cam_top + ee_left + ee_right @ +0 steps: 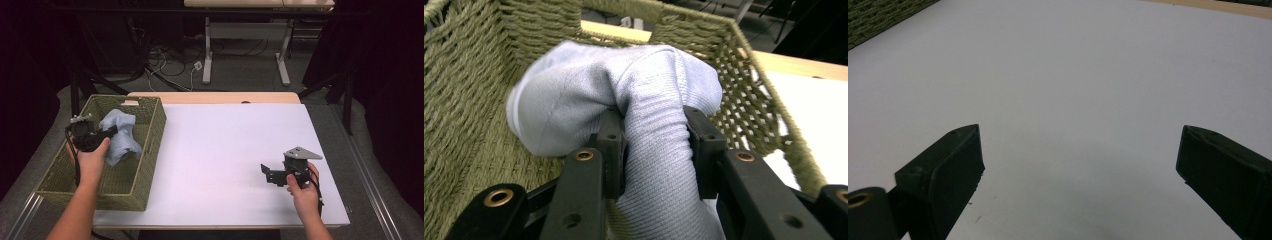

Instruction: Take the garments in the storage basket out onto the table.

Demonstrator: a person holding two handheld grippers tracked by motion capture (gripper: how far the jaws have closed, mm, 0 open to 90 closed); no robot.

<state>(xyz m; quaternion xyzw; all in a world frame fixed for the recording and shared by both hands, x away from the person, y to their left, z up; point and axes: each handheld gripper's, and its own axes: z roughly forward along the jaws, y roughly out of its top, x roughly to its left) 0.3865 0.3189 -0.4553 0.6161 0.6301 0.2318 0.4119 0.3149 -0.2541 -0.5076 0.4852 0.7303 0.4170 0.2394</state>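
A pale blue cloth [120, 137] hangs bunched over the inside of a woven olive basket [150, 131] at the table's left. My left gripper [111, 131] is shut on the blue cloth, and in the left gripper view its black jaws pinch a thick fold of the cloth [656, 145] from both sides, above the basket's floor [489, 150]. My right gripper [265, 172] rests low over the white table top [225, 145] at the front right. Its jaws stand wide apart in the right gripper view [1080, 165], with nothing between them.
The basket's far wall has a handle slot [616, 22]. A strip of wooden table edge [215, 97] runs behind the white top. Beyond it on the floor stand a table's white legs [207, 50] and loose cables [165, 62].
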